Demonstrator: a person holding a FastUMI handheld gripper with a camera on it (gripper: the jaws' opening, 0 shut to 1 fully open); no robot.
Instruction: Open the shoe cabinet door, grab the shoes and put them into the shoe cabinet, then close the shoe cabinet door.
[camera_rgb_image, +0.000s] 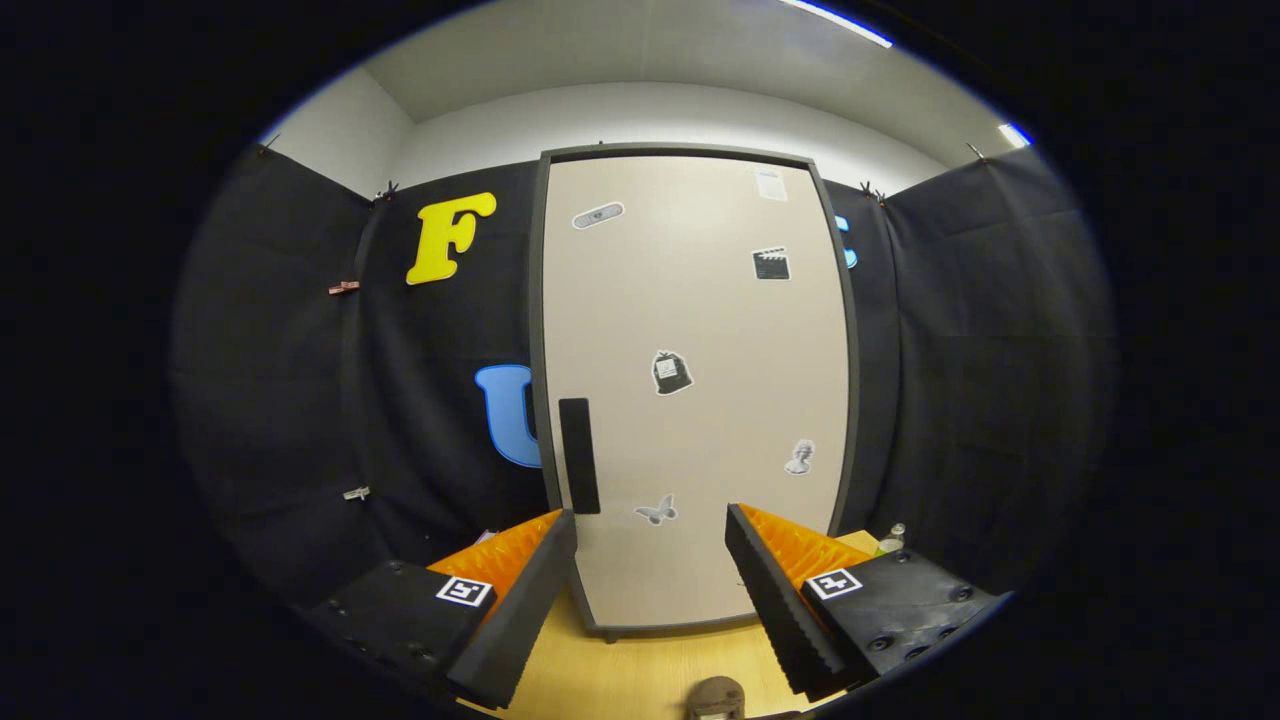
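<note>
The shoe cabinet (690, 390) stands upright on the wooden table straight ahead, its beige door (700, 330) shut inside a dark frame. A black vertical handle (578, 455) sits low on the door's left side, just above my left finger. Several small stickers dot the door. My gripper (650, 600) is open, its fingers spread wide with nothing between them, and it stands a short way back from the door's lower part. Close below the fingers, a brownish rounded object (715, 697) pokes into view; it may be a shoe, I cannot tell.
The wooden tabletop (640, 670) runs from the fingers to the cabinet's foot. A small bottle (892, 538) stands at the cabinet's right, beyond my right finger. Black cloth walls close in on both sides and behind the cabinet.
</note>
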